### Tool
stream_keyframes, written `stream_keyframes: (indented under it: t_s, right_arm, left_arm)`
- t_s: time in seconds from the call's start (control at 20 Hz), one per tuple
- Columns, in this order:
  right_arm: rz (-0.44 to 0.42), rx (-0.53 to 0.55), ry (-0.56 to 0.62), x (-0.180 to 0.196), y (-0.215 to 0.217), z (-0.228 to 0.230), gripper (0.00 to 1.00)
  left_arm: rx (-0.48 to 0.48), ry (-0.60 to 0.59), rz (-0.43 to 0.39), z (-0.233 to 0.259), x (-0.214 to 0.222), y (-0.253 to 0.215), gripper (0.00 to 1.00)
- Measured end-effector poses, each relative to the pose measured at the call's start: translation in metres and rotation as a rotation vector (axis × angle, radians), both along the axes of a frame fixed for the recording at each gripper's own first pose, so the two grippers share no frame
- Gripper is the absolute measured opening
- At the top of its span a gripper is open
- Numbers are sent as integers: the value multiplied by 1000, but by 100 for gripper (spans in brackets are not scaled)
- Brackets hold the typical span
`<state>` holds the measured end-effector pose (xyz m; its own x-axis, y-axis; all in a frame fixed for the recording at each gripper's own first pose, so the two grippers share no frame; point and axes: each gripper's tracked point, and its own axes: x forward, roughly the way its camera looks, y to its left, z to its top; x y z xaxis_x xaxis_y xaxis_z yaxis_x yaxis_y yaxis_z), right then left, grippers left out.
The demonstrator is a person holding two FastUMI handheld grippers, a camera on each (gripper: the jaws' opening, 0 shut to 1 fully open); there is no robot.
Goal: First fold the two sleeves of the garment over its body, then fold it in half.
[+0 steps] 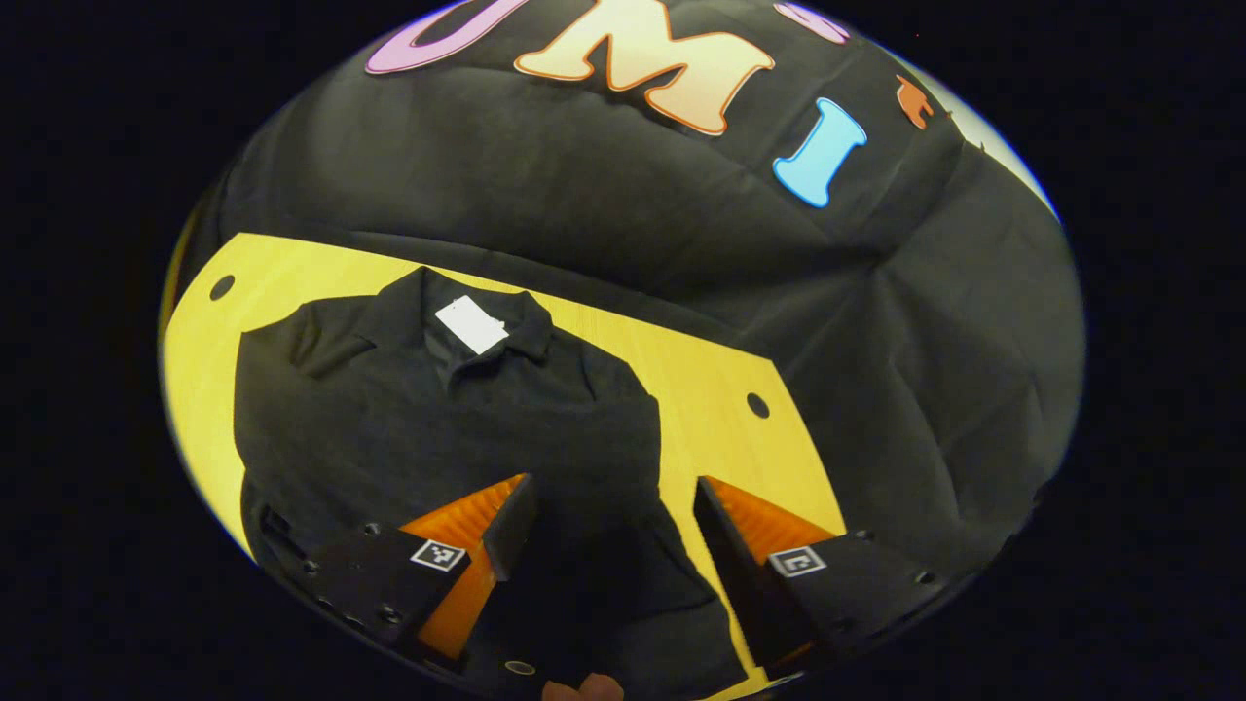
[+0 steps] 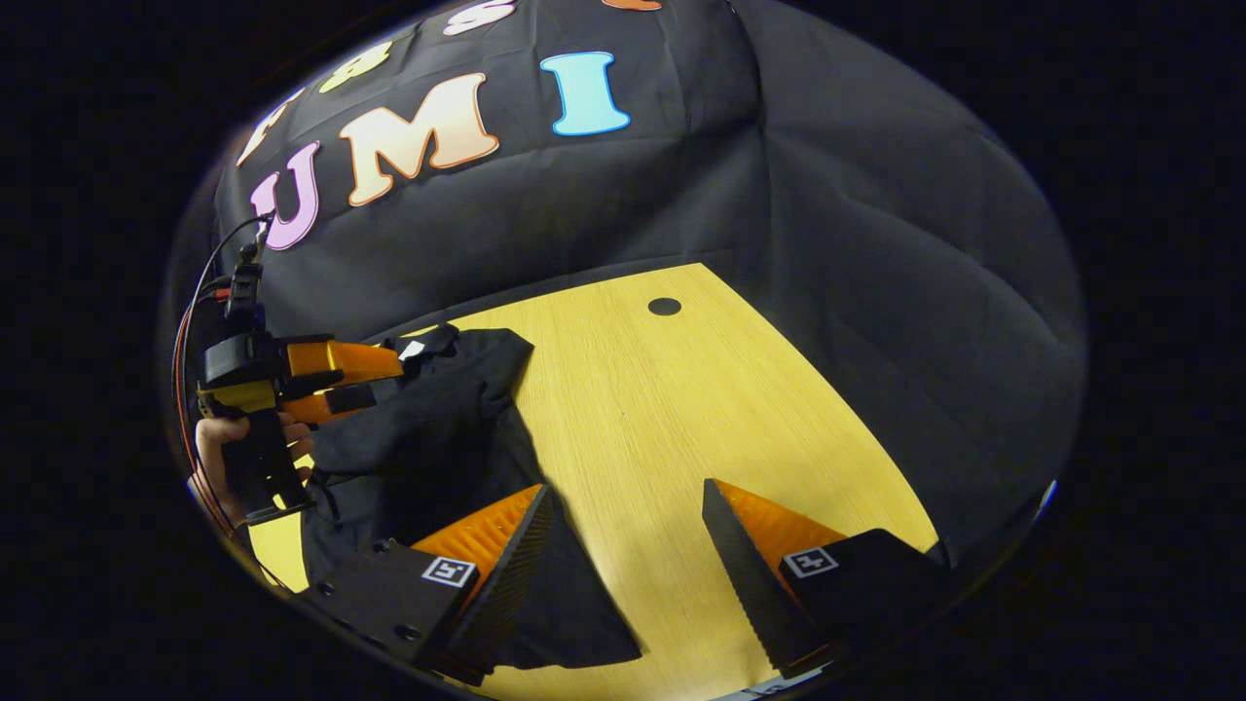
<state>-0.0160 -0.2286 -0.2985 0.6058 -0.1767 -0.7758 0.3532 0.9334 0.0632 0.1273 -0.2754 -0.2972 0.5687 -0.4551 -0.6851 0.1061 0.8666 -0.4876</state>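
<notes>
garment's hem (image 1: 623, 623) (lower edge) cut off

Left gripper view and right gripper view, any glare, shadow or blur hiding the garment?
Left gripper view: the garment is sharp but dark, folds barely readable, no glare. Right gripper view: the table is evenly lit, soft shadow near the right gripper; fisheye bends edges.

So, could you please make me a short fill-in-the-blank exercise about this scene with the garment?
1. The garment lies on a ____ table.
2. Both fingers of the left gripper stand ____, holding nothing.
3. A white ____ shows inside the garment's collar.
4. In the right gripper view, a ____ holds the left gripper.

Missing words: yellow; open; label; hand
</notes>
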Motion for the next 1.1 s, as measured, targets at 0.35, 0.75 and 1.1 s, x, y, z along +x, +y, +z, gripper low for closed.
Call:
stream_keyframes:
  t_s: [0.35,0.75,1.1]
  right_arm:
    - [37,64,67,-12,27,-30,98]
    - [101,96,246,-62,59,-86,99]
    - [69,158,346,-92,76,-110,99]
  left_arm:
    - [73,-24,-7,7,-52,67,96]
    - [338,126,-1,-34,-190,204,96]
    - [386,286,98,-57,-268,258,96]
